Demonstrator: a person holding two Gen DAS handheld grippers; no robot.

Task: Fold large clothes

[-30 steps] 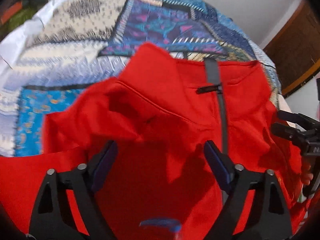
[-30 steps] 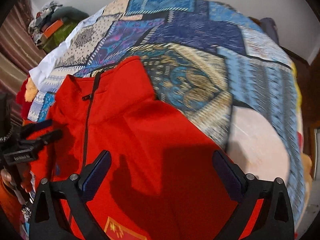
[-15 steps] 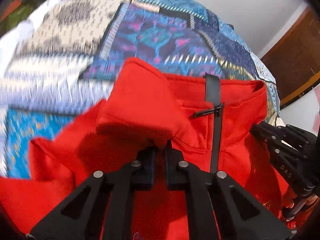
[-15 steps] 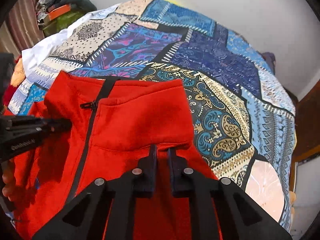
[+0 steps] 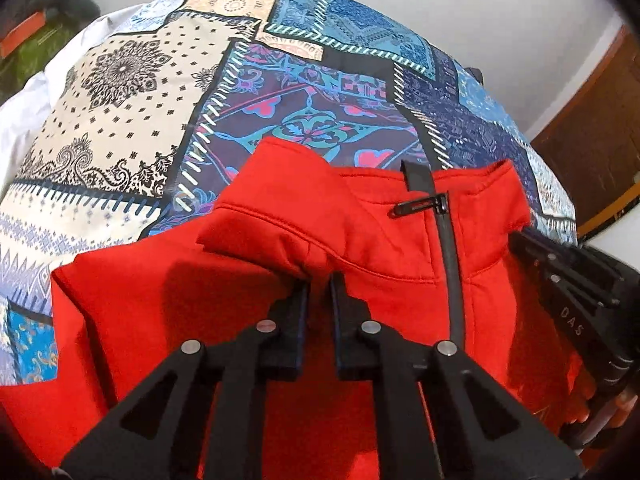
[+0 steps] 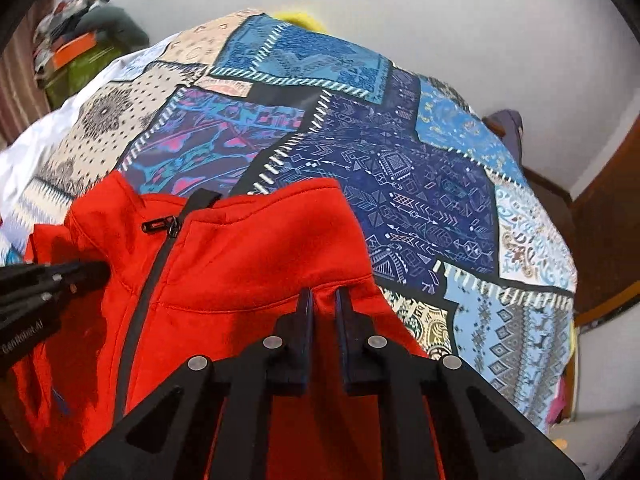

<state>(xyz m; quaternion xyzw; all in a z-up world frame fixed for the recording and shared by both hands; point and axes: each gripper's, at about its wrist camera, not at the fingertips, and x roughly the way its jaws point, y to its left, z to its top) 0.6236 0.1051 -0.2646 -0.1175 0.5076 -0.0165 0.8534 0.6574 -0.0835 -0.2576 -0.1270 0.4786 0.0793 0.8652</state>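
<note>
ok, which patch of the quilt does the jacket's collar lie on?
The dark purple patch with pink and teal flowers; the red jacket collar overlaps its near edge, unlike the cream or blue patches.

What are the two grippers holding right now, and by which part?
Both hold the red jacket. The left gripper pinches the shoulder fabric just below the collar on one side of the zipper; the right gripper pinches the other shoulder.

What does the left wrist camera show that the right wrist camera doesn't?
Only the left wrist view shows the left gripper head-on, shut on a raised fold of the red jacket. Only the right wrist view shows the right gripper head-on, shut on jacket cloth near the collar, plus a yellow thing past the bed. Both show the jacket's zipper, the patchwork bedspread and the clutter pile.
</note>
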